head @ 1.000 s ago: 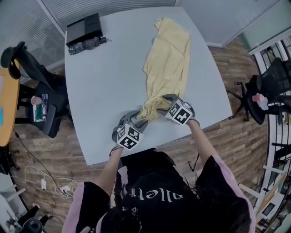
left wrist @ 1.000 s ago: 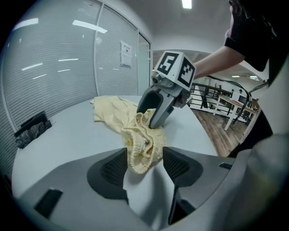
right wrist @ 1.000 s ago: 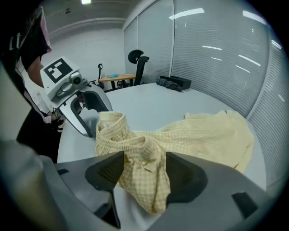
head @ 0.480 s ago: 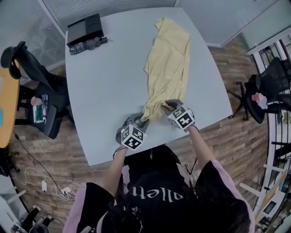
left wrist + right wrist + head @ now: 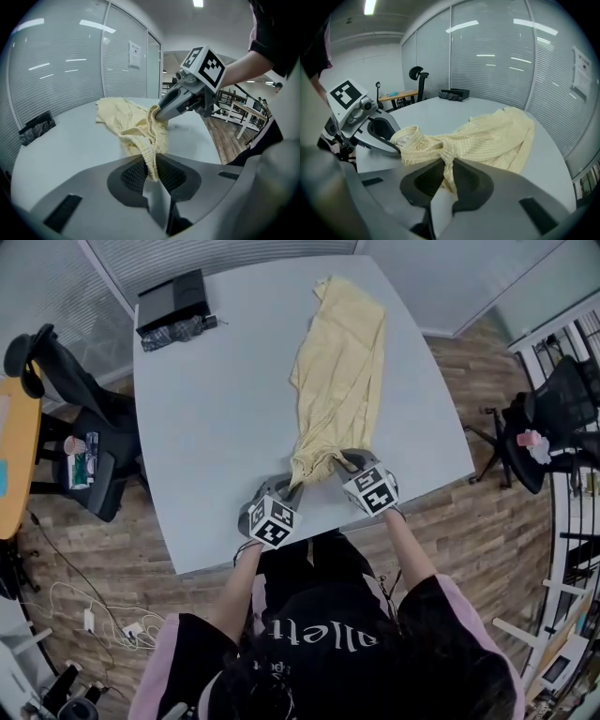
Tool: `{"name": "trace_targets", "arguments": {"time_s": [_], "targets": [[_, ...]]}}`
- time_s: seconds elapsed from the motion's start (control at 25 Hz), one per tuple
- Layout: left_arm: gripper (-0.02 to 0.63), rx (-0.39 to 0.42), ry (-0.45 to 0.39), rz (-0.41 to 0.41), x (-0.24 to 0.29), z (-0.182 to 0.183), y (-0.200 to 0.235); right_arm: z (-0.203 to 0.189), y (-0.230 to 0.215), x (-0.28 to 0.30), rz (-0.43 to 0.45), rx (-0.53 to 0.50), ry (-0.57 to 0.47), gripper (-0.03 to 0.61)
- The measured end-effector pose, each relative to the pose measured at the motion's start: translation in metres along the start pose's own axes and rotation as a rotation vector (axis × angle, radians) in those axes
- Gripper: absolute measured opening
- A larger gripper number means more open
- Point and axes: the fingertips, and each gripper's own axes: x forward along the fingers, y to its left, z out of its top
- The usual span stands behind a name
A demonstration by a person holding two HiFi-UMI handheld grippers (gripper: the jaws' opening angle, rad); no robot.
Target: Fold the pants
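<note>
Pale yellow pants (image 5: 342,362) lie lengthwise on the grey table (image 5: 216,427), from its far edge to near its front edge. Their near end is gathered into a narrow bunch. My left gripper (image 5: 292,487) has just been closing and is shut on the ribbed waistband (image 5: 151,140) at the bunch's left side. My right gripper (image 5: 343,463) has just been closing too and pinches the fabric (image 5: 445,157) at the right side. The two grippers sit close together, and each shows in the other's view: the right gripper (image 5: 161,112), the left gripper (image 5: 393,146).
A black box (image 5: 173,296) and a dark bundle (image 5: 178,331) lie at the table's far left corner. Office chairs stand on the wooden floor to the left (image 5: 89,432) and right (image 5: 553,418). Glass partitions with blinds (image 5: 497,61) run behind the table.
Both grippers went from open to shut on the pants' near end. The right gripper shifted slightly toward the front edge, and the near end is drawn into a tighter bunch.
</note>
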Motion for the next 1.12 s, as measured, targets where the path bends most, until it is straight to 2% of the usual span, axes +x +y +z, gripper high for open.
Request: {"name": "trace_targets", "arguments": {"time_s": [0.24,0.44,0.6,0.76,0.92,1.0,1.12], "targets": [[0.063,-0.007,-0.065,0.036,-0.028,0.025,-0.009,0.005,0.008,-0.041,0.031,0.069,-0.093,0.054],[0.061,0.111,-0.093,0.052,-0.053,0.054,-0.019,0.015,0.007,-0.077,0.046,0.125,-0.180,0.054],[0.061,0.130,-0.161,0.031,-0.073,0.087,-0.024,0.023,0.002,-0.105,0.043,0.180,-0.250,0.052],[0.061,0.206,-0.187,0.015,-0.091,0.116,-0.030,0.030,0.000,-0.132,0.059,0.239,-0.312,0.049],[0.060,0.253,-0.237,-0.049,-0.109,0.145,-0.047,0.041,0.002,-0.160,0.101,0.251,-0.371,0.046],[0.061,0.272,-0.282,-0.113,-0.121,0.163,-0.063,0.045,0.004,-0.177,0.134,0.255,-0.390,0.046],[0.060,0.344,-0.324,-0.213,-0.134,0.187,-0.088,0.050,0.008,-0.204,0.181,0.245,-0.405,0.046]]}}
